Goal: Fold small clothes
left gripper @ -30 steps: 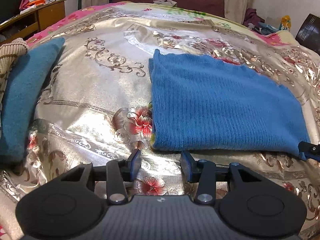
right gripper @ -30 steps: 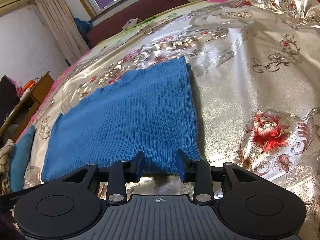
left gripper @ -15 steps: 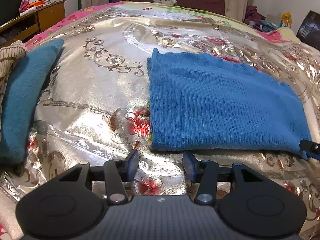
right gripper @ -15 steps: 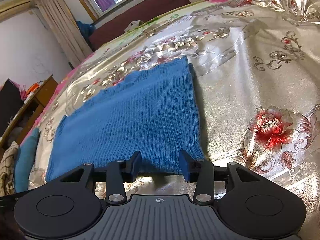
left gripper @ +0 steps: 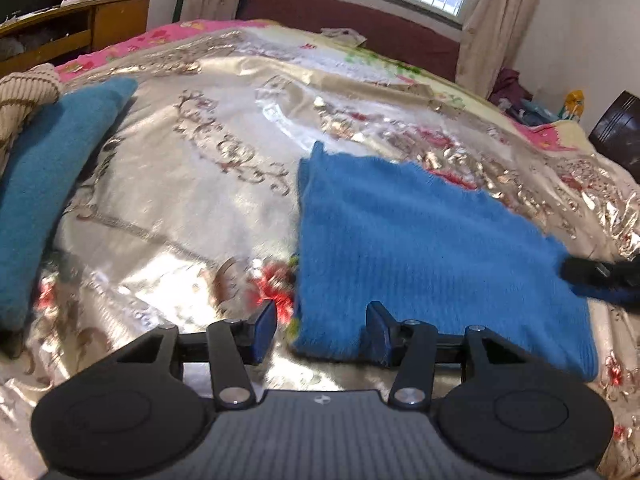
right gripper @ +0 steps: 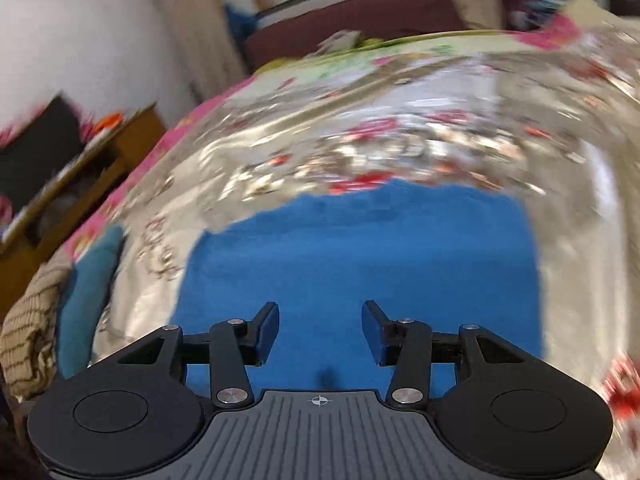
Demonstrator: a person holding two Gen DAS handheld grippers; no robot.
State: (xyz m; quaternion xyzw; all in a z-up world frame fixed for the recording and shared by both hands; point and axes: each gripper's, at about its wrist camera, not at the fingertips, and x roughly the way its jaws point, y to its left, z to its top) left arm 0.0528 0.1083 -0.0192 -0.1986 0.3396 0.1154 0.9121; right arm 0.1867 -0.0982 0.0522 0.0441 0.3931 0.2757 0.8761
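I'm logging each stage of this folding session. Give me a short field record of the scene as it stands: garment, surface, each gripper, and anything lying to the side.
garment: blue knit garment, folded into a rectangle, lying flat
surface: shiny floral bedspread
left gripper: jaws apart, just been opening, at the garment's near left corner, pads not pressing it
right gripper: jaws apart, just been opening, above the garment, nothing between the pads
side items: teal folded cloth at the bed's left edge, beige striped knit beside it
image quality: right wrist view blurred
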